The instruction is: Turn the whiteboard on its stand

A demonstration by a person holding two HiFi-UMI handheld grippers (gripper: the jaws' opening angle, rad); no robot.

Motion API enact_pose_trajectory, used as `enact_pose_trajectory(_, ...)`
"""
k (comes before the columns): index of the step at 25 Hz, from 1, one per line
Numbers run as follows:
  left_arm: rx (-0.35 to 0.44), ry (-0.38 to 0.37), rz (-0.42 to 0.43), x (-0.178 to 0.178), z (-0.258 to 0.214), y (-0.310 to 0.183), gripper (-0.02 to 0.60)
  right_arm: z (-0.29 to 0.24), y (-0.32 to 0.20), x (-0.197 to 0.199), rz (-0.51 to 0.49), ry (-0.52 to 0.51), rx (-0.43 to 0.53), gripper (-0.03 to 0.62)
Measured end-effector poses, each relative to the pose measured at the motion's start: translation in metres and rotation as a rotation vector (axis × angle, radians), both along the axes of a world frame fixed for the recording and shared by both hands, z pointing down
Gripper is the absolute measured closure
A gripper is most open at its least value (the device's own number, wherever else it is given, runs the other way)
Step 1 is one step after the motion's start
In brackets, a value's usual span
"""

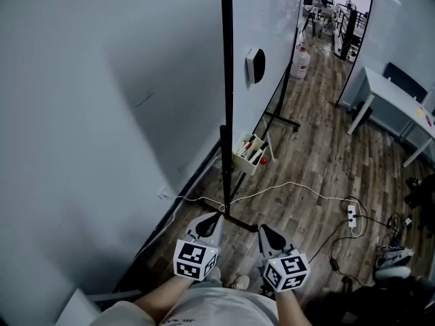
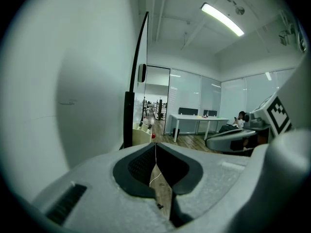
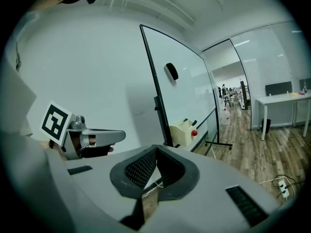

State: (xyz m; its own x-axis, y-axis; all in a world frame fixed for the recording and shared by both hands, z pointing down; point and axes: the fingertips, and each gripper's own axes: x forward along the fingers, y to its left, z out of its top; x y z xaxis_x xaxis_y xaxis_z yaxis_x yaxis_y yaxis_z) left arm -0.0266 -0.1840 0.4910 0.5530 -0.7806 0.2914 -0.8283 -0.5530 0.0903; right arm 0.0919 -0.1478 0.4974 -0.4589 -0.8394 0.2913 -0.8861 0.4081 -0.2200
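The whiteboard [image 1: 266,26] stands nearly edge-on to me in its black frame [image 1: 226,80], close to the grey wall on the left. A black eraser [image 1: 255,65] sticks to its face, and a cream box of markers [image 1: 248,153] hangs low on the post. Both grippers hover just short of the stand's near foot [image 1: 236,220]. My left gripper [image 1: 216,217] is shut and empty, and so is my right gripper [image 1: 262,228] beside it. In the left gripper view the post [image 2: 129,120] rises just beyond the shut tips [image 2: 155,143]. The right gripper view shows the board's face [image 3: 187,96] ahead of the shut tips [image 3: 156,148].
The grey wall [image 1: 102,114] runs along the left. A white cable and power strip [image 1: 352,216] lie on the wood floor to the right. White tables [image 1: 394,94] stand at the right, a water jug [image 1: 300,61] by the far foot [image 1: 282,119]. A person [image 2: 240,118] sits far off.
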Motion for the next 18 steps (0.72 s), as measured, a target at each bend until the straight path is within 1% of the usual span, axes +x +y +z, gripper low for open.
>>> enact_pose_trajectory(14,0.028,-0.004,-0.053,-0.009,-0.008,-0.095,0.566,0.003,-0.047,-0.001,-0.01,-0.005,-0.007,0.588)
enact_pose_trajectory(15,0.027,-0.001,-0.054,-0.009,-0.008,-0.103,0.562,0.003,-0.049,0.0,-0.008,-0.004,-0.008,0.588)
enact_pose_trajectory(18,0.019,0.004,-0.046,-0.006,-0.006,-0.126,0.513,0.007,-0.052,-0.001,-0.003,-0.004,-0.014,0.588)
